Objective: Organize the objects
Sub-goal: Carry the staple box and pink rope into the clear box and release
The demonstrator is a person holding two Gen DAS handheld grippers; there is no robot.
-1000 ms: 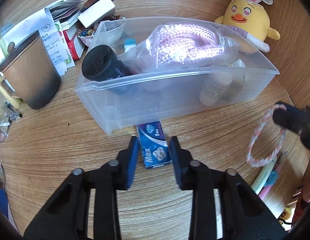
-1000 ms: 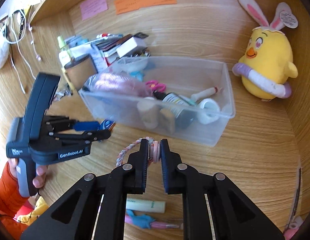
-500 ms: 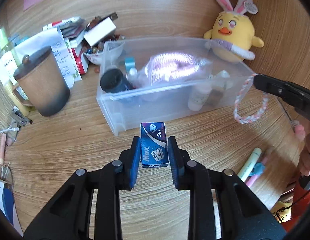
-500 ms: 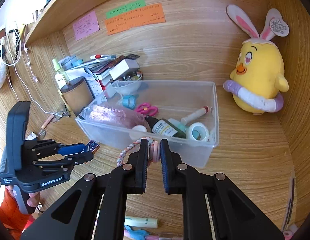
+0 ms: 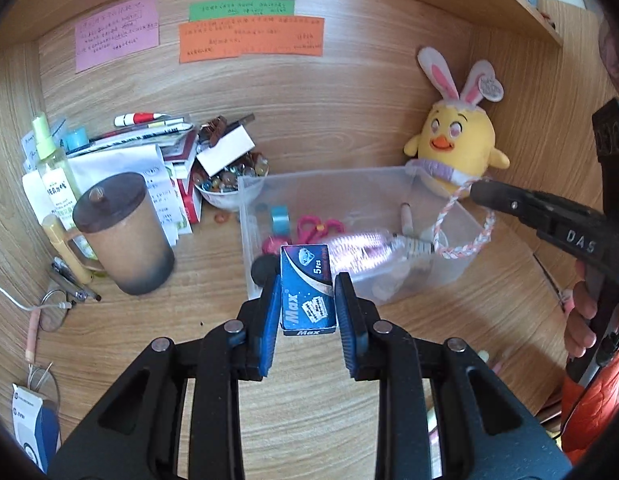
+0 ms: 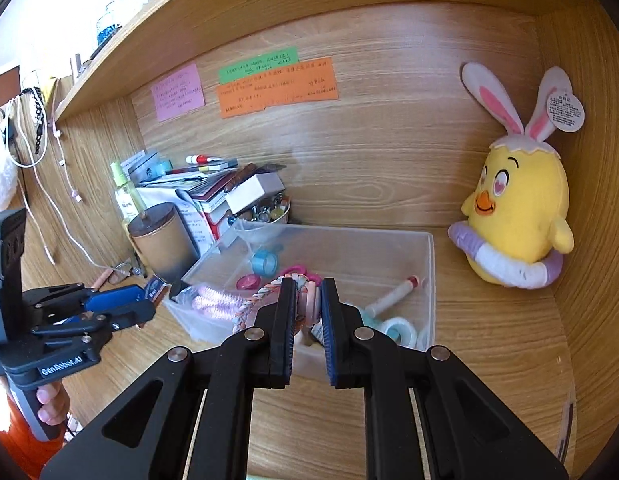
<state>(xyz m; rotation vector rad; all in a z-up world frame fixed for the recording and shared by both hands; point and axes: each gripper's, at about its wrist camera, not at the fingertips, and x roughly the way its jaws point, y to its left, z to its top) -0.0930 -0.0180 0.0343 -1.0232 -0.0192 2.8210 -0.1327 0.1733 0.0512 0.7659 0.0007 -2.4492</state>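
The small blue box (image 5: 307, 289) is clamped between the blue pads of the left gripper (image 5: 307, 304), lifted clear of the table (image 5: 213, 304), with the clear plastic bin (image 5: 453, 276) just beyond the jaws. Only the box's lower sides are pinched, so it could twist or slide out if it is tilted. The braided ring (image 5: 465, 224) is nipped in the closed jaws of the right gripper (image 6: 307, 308) and hangs loose over the bin. Its loop could snag on the bin's rim, or on the left gripper nearby. Both grippers are close above one opening, so a collision is judged likely if both are lowered together.
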